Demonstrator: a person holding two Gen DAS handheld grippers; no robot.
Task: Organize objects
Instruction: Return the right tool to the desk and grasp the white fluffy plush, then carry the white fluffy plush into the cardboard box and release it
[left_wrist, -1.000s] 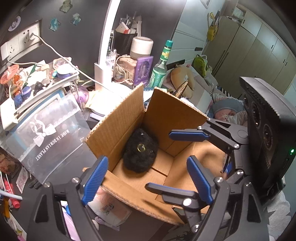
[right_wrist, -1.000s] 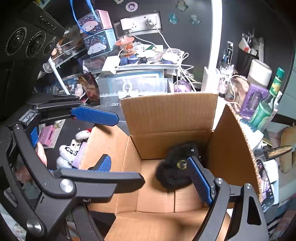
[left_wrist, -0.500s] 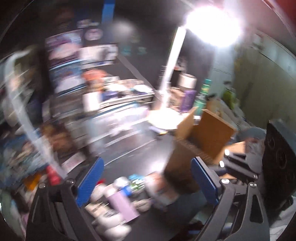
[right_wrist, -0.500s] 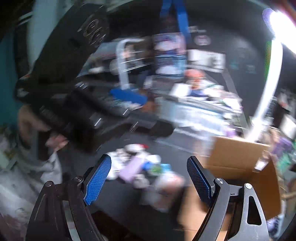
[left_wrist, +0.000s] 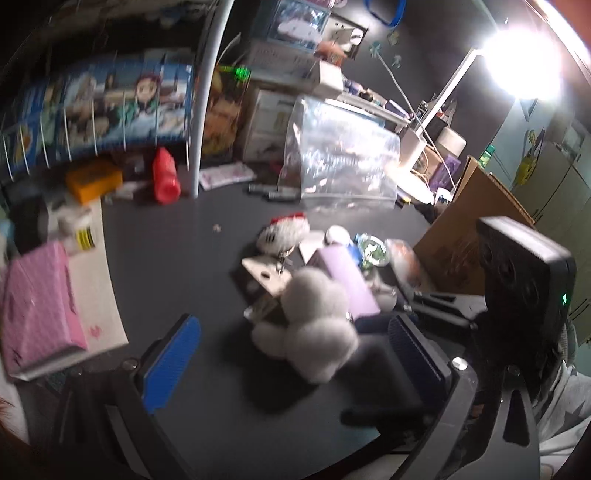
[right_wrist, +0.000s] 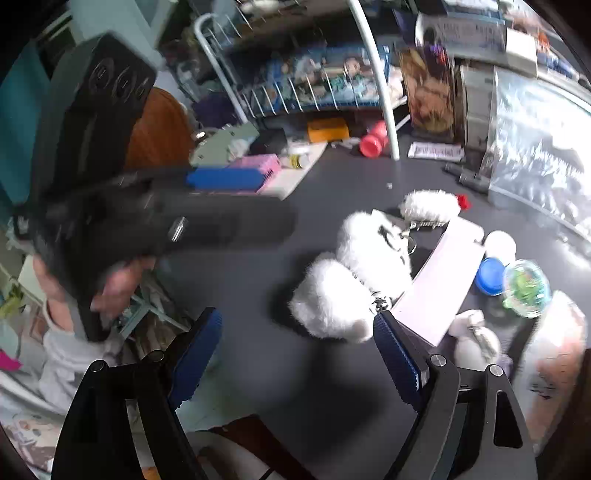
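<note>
White plush toy (left_wrist: 314, 325) on desk between wide, just-opened left gripper (left_wrist: 295, 354) jaws, untouched; right gripper (right_wrist: 295, 354) open, empty.

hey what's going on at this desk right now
A person is tidying small things off a dark desk. Both hand-held grippers are open and empty. The left gripper, whose jaws have just been opening, frames a white fluffy plush without touching it. The right gripper hovers close by. A cardboard box stands at the desk's edge.
</note>
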